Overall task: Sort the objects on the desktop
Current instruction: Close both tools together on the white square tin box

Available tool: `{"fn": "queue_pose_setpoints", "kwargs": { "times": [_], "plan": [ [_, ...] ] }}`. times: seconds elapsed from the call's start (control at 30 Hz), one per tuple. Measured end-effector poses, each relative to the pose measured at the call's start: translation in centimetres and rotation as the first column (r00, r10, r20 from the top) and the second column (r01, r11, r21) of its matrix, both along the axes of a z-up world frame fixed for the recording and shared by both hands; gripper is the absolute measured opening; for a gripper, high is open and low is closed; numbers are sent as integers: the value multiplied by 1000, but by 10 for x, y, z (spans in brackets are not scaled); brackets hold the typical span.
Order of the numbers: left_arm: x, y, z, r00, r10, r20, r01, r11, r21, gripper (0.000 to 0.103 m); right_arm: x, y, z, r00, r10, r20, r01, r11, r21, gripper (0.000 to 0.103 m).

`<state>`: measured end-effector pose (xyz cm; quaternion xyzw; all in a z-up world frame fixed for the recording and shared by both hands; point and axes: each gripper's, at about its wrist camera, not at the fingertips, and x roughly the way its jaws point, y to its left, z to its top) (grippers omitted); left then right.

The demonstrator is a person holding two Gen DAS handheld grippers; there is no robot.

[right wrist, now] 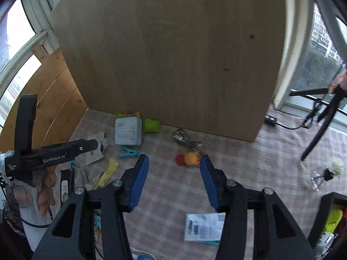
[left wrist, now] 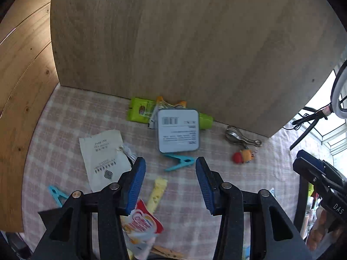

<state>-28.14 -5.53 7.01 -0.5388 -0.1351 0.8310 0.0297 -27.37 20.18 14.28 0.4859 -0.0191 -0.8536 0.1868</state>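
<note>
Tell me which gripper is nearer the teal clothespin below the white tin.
Left. The left gripper hangs just short of the teal clothespin; the right gripper sits off to its right, nearer the red-and-orange toy.

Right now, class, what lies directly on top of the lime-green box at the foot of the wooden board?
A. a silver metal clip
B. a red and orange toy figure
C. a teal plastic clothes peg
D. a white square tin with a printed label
D: in the left wrist view the white square tin overlaps the lime-green box against the wooden board; the teal peg lies on the cloth nearer the camera.
</note>
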Motion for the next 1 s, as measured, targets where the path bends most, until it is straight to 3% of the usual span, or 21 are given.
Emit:
{"fn": "queue_pose_setpoints", "kwargs": {
  "times": [0.17, 0.4, 0.63, 0.77, 1.0],
  "plan": [
    [-15, -5, -28, 997, -75, -2, 75, 996, 38, 40, -44, -63, -38, 995, 70, 69, -71, 997, 8, 30],
    [-33, 1, -55, 994, -109, 19, 107, 991, 82, 35, -86, -98, -81, 983, 62, 171, -55, 998, -43, 29],
    [-42, 11, -62, 993, -119, 20, 118, 992, 55, 32, -101, -110, -102, 973, 44, 226, -29, 997, -69, 29],
    [-42, 13, -64, 993, -118, 21, 116, 992, 52, 30, -104, -116, -106, 967, 66, 246, -41, 994, -106, 29],
    [-26, 17, -65, 992, -122, 40, 120, 992, 50, 29, -97, -121, -105, 966, 58, 250, -40, 996, -76, 30]
  ]
}}
